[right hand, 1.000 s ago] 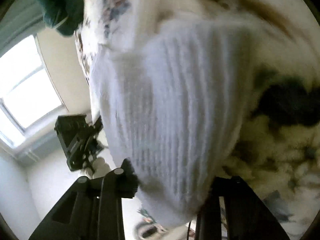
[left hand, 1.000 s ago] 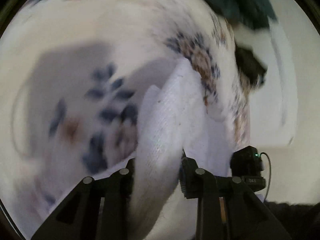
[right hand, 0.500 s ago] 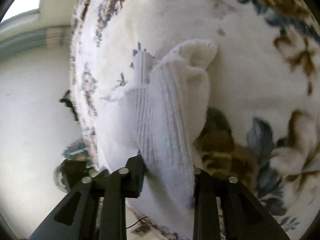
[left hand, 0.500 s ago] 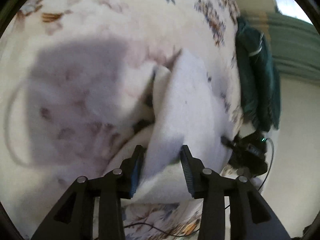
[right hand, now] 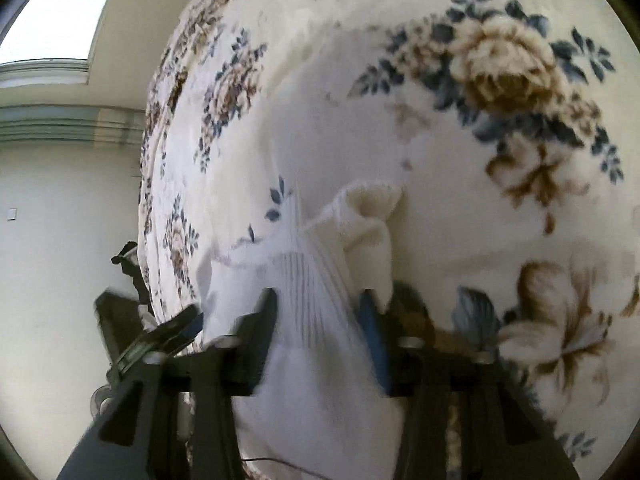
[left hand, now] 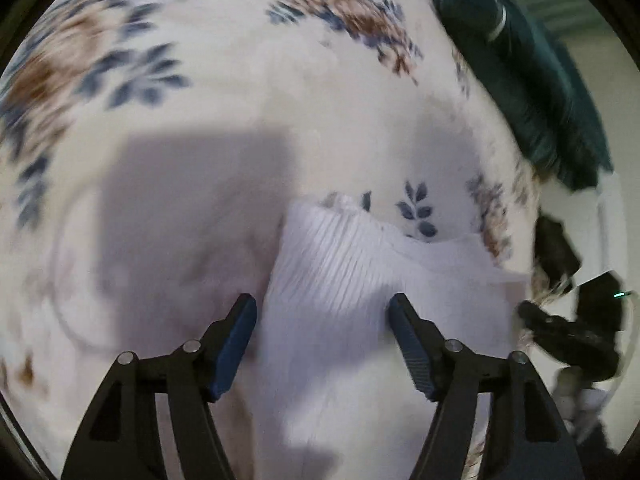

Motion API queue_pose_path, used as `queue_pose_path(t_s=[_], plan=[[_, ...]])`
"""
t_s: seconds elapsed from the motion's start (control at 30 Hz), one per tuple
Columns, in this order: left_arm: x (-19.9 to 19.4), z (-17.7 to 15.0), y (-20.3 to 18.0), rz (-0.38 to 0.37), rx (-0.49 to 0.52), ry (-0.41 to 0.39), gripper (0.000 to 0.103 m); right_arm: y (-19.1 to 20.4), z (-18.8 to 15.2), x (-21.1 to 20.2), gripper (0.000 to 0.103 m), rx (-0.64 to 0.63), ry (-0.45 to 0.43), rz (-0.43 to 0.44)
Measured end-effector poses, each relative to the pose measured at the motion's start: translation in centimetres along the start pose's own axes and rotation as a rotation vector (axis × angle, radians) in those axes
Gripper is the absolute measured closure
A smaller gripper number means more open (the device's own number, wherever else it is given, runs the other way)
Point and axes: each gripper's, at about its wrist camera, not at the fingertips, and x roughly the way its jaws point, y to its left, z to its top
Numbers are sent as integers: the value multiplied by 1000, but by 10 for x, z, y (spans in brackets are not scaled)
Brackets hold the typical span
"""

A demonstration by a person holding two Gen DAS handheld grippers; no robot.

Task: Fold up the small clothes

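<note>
A white ribbed sock (left hand: pixel 340 280) lies on a floral blanket (left hand: pixel 240 100). My left gripper (left hand: pixel 322 312) is open, its jaws wide apart on either side of the sock, which lies between them untouched. In the right wrist view the same sock (right hand: pixel 320 312) runs between the jaws of my right gripper (right hand: pixel 320 308), which stand close on its ribbed part. The sock's cream toe end (right hand: pixel 372 216) is bunched up beyond the fingertips. My left gripper (right hand: pixel 172 336) shows at the right wrist view's lower left.
A dark green garment (left hand: pixel 532 80) lies at the blanket's far edge. My right gripper (left hand: pixel 568 340) shows at the left wrist view's right side. A wall and a window (right hand: pixel 52 20) lie past the blanket's left edge.
Both grippers have brought the sock down onto the blanket. My left gripper has opened and let go of the sock. The right gripper still holds it.
</note>
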Motion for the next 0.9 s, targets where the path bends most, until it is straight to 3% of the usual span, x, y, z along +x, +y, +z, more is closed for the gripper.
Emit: queue_pose_path(t_s=[0.03,0.07,0.2,0.4,0.5,0.63,0.67,0.77,0.8,0.83,0.9], plan=[[3,2,-4,4,25,-10,77,1,1,1,91,-9,-11,-19],[4,3,-8,2,43,-15,91,8,3,6,94,-15,-26,-26],[-19,-3,-14,-10,42,-97,92,20,10,5,98,-34,-75,-4],[-45,-4,16,-47,-95,-179,93,34,24,1,99,-41,-108,47],[-28,4,35,-80,-158,-140,92,31,39,18,99,-39,-106,2],[-12,4,41,-111,-198,-79,87,14,50,61,99,-34,-23,-138],[-12,3,41,-117,-205,-69,84,12,50,67,99,-39,-2,-152],[-24,-3,42,-139,-223,-77,61,5,52,67,98,7,21,-120],[-30,-8,44,-146,-232,-82,47,2,52,63,93,38,32,-73],[-37,-14,46,-151,-241,-91,43,-2,51,57,88,71,53,-40],[-52,-32,46,-153,-238,-106,43,-8,43,44,63,97,62,-14]])
